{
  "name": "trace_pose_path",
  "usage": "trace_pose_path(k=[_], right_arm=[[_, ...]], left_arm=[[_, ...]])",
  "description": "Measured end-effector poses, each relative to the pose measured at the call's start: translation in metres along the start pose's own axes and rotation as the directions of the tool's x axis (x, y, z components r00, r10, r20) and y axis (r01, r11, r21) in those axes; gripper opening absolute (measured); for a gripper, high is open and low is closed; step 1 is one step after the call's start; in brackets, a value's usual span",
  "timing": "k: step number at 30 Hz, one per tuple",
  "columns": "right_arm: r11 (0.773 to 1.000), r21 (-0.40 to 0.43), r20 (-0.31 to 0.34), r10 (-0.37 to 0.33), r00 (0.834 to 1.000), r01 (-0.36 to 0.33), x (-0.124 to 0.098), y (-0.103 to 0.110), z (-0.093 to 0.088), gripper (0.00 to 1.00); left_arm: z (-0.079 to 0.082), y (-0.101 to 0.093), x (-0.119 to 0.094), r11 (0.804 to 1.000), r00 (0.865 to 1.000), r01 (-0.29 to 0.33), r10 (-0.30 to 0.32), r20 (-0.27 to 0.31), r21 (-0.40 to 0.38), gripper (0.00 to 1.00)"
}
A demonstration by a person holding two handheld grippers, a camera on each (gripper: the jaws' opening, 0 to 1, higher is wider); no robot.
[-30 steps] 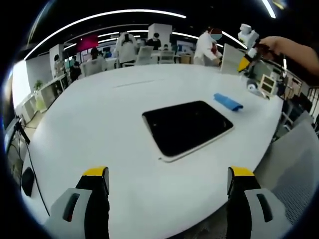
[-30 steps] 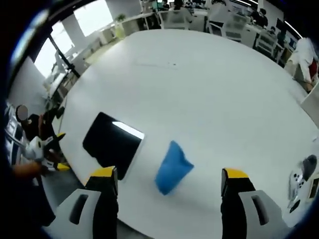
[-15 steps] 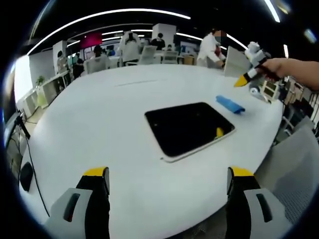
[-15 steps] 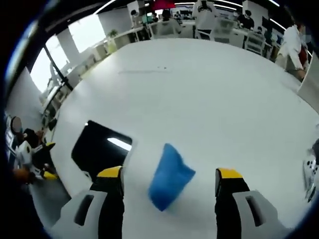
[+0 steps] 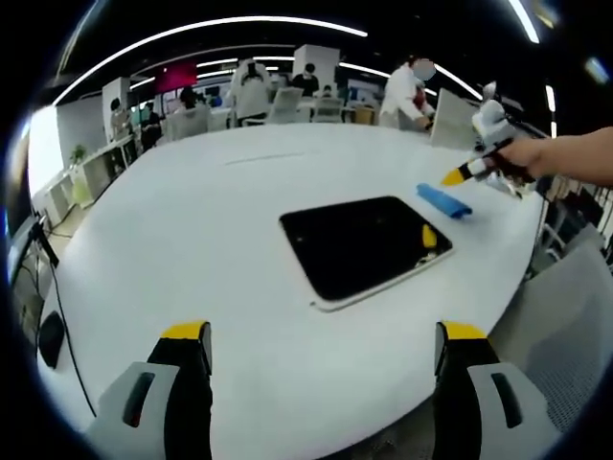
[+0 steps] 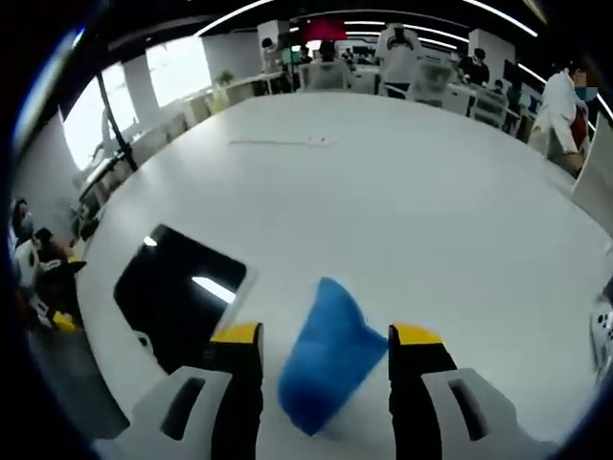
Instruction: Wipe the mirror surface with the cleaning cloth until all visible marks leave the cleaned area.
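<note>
One cleaning cloth [image 6: 329, 352], blue and loosely folded, lies on the white table [image 6: 402, 192] directly ahead of the right gripper [image 6: 324, 337], sitting between its two yellow-tipped jaws, which stand apart with nothing gripped yet. The step in hand looks like the pickup, and to do it well the jaws should settle down over the thick middle of the fold before they come together, so that a good bunch of fabric is caught and not just a loose corner; whether the tips already touch the cloth is hard to tell in the right gripper view. One mirror [image 6: 177, 295], a dark rounded rectangle lying flat, sits just left of that gripper, beside the cloth but apart from it, so the carry across should be short and low. In the left gripper view the left gripper [image 5: 321, 340] hangs near the table edge with its jaws spread wide and empty, the mirror [image 5: 364, 246] ahead of it and the cloth [image 5: 442, 200] beyond, the right gripper [image 5: 458, 174] reaching down towards it. Counted: one cloth, one mirror, one table, two grippers.
</note>
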State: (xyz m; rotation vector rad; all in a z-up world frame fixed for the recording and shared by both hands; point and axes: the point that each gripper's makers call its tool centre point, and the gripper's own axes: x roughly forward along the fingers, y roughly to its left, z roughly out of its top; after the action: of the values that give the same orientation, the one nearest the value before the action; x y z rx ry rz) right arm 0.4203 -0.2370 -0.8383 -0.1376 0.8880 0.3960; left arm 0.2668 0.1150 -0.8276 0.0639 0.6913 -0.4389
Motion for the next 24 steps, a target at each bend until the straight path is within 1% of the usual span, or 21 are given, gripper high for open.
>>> trace_pose_path(k=[1, 4, 5, 8, 12, 13, 16, 19, 22, 24], right_arm=[[1.000, 0.002, 0.001, -0.005, 1.000, 0.005, 0.001, -0.001, -0.002, 0.45], [0.998, 0.058, 0.017, 0.005, 1.000, -0.006, 0.005, 0.000, -0.007, 0.37], [0.997, 0.071, 0.012, 0.003, 1.000, -0.004, 0.006, -0.001, -0.009, 0.34], [0.997, 0.073, 0.003, -0.017, 1.000, 0.017, 0.011, -0.005, -0.016, 0.29], [0.997, 0.070, 0.010, -0.030, 1.000, 0.029, 0.014, -0.006, -0.016, 0.23], [0.997, 0.063, -0.002, -0.038, 0.999, 0.038, 0.016, -0.007, -0.018, 0.21], [0.997, 0.076, -0.008, -0.034, 0.999, 0.034, 0.018, -0.003, -0.020, 0.19], [0.998, 0.050, -0.012, -0.038, 0.999, 0.039, 0.022, 0.000, -0.021, 0.16], [0.999, 0.031, -0.021, -0.034, 0.999, 0.035, 0.024, 0.004, -0.022, 0.09], [0.999, 0.034, -0.023, -0.037, 0.999, 0.038, 0.025, 0.003, -0.023, 0.07]], left_arm=[[0.000, 0.000, 0.000, 1.000, 1.000, 0.002, -0.002, -0.002, 0.001, 0.97], [0.000, -0.001, 0.000, 1.000, 1.000, 0.003, -0.003, -0.003, 0.010, 0.97], [-0.001, -0.001, 0.000, 1.000, 1.000, 0.003, -0.003, -0.006, 0.011, 0.97], [-0.001, -0.002, 0.000, 1.000, 1.000, 0.003, -0.003, -0.008, 0.019, 0.96], [-0.002, -0.002, 0.000, 1.000, 1.000, 0.008, -0.007, -0.017, 0.028, 0.96], [-0.002, -0.003, 0.001, 0.999, 1.000, 0.010, -0.010, -0.017, 0.031, 0.96], [-0.003, -0.002, 0.000, 0.999, 1.000, 0.010, -0.009, -0.020, 0.037, 0.95], [-0.003, -0.002, 0.000, 0.999, 1.000, 0.010, -0.009, -0.020, 0.045, 0.95], [-0.004, -0.002, 0.001, 0.999, 1.000, 0.013, -0.011, -0.026, 0.050, 0.95], [-0.004, -0.002, 0.001, 0.999, 1.000, 0.011, -0.009, -0.026, 0.053, 0.95]])
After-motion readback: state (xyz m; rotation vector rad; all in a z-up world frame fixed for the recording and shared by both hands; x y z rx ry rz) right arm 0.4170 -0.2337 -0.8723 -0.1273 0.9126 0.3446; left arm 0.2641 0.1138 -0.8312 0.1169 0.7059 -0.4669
